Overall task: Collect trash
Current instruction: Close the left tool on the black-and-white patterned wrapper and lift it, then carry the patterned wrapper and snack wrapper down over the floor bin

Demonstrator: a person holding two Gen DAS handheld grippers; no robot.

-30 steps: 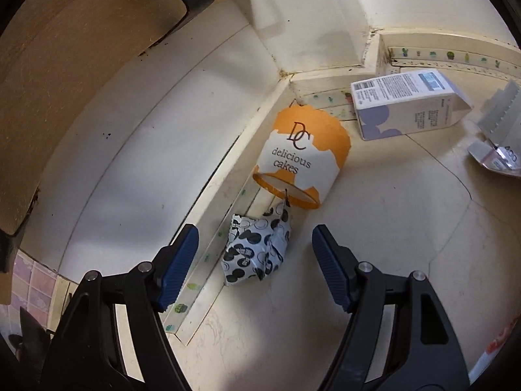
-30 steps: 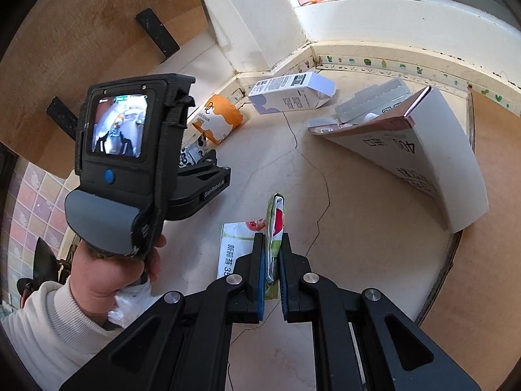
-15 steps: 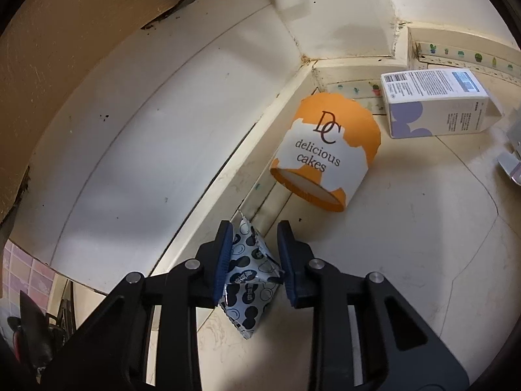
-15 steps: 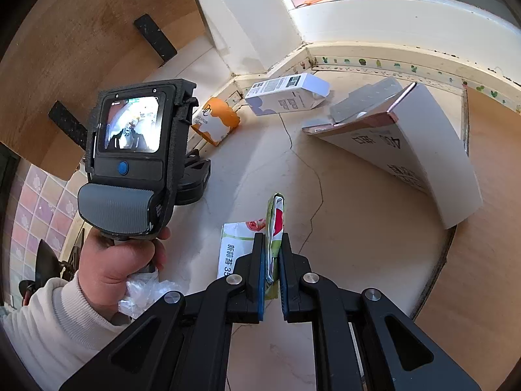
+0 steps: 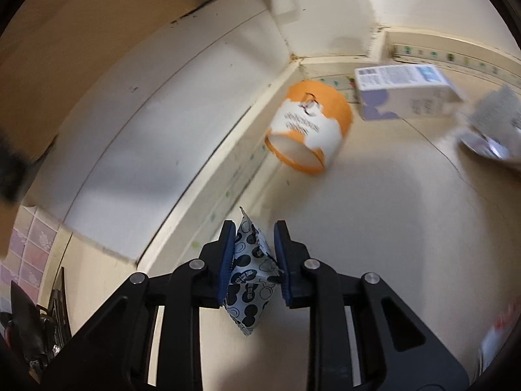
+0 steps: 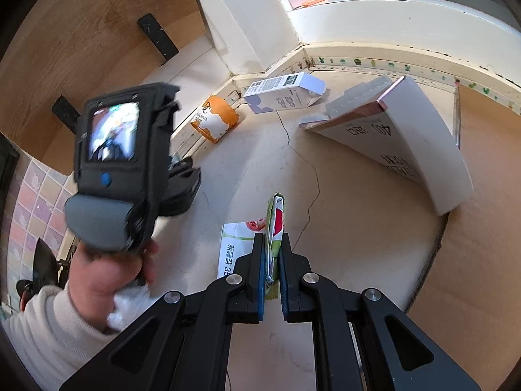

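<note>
My left gripper [image 5: 254, 233] is shut on a crumpled black-and-white spotted wrapper [image 5: 249, 270] and holds it above the cream floor, beside the wall's base strip. An orange and white "delicious cakes" paper cup [image 5: 307, 130] lies on its side ahead; it also shows in the right wrist view [image 6: 215, 119]. My right gripper [image 6: 272, 241] is shut on a green, white and red packet [image 6: 275, 224] held edge-on. The left gripper's body [image 6: 130, 163] and the hand holding it show at the left of the right wrist view.
A white and purple carton [image 5: 403, 96] lies on its side by the corner, also in the right wrist view [image 6: 283, 93]. A large white box [image 6: 400, 143] leans open to the right. A wooden panel [image 6: 482, 228] borders the floor on the right.
My left gripper closed on the spotted wrapper and lifted it back from the wall strip. My right gripper keeps its hold on the packet, nearly still.
</note>
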